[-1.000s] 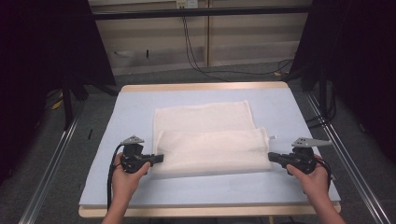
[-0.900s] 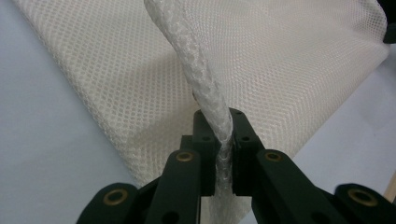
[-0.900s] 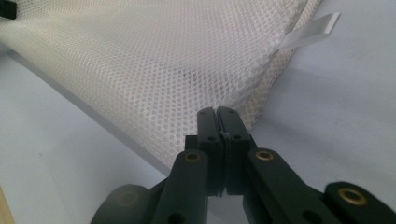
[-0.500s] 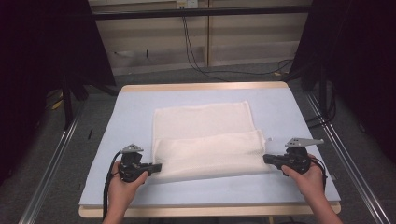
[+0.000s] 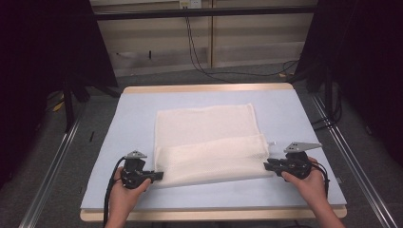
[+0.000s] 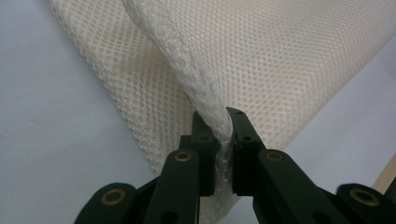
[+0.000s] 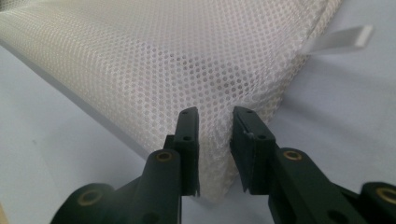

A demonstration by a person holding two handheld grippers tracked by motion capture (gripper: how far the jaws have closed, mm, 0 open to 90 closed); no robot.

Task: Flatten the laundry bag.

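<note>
Seen from the high view: a cream mesh cloth spread in the middle of the bench, its near part folded over into a doubled band lying closer to the bench's near edge; left tool at the band's near left corner, right tool at its near right corner, each gripped by a hand reaching in over the near edge. From the left gripper view: left tool pressed together, pinching a bunched ridge of the mesh cloth, folded layer rising above the lower layer on the pale blue bench cover. From the right gripper view: right tool with jaws just opening, spread slightly, mesh cloth corner sitting between the pads without being pressed; a small white tag poking out from the cloth's edge over the bench cover.
</note>
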